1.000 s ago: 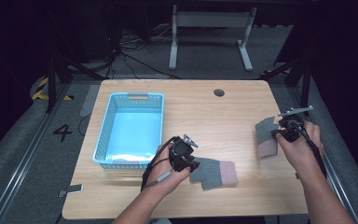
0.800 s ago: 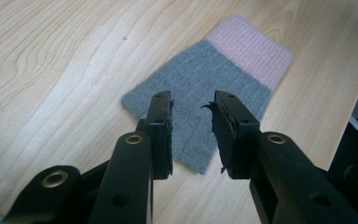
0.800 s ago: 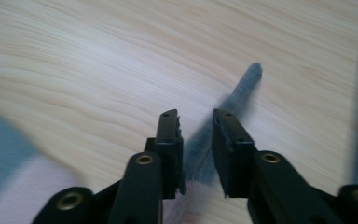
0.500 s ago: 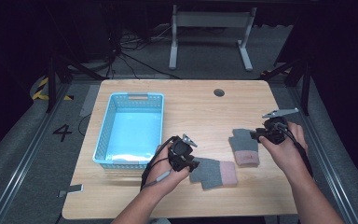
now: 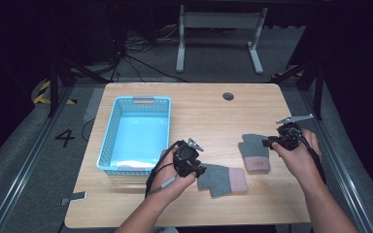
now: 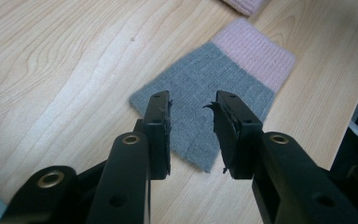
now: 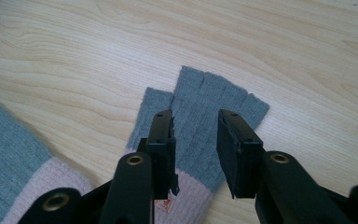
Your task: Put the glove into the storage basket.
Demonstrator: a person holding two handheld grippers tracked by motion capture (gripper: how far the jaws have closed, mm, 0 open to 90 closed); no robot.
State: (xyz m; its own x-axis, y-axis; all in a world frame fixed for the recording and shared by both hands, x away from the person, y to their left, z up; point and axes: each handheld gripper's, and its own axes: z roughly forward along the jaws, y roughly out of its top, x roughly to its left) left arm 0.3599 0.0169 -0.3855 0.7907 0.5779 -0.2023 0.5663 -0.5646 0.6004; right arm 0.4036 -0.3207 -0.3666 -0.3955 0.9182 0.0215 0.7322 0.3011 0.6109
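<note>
On the left of the wooden table [image 5: 199, 104] stands a light-blue basket [image 5: 136, 133]. The left gripper [image 5: 197, 168] hovers released over a grey fingerless glove [image 5: 222, 178], covering its fingertip end. Right of it, the right gripper [image 5: 270, 141], its jaws just opened, hangs above a second glove [image 5: 254, 152], its cuff partly hidden.

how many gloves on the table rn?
2. One glove lies flat near the front edge, just right of the left gripper. The other glove lies flat further right, beside the right gripper. The basket looks empty.
</note>
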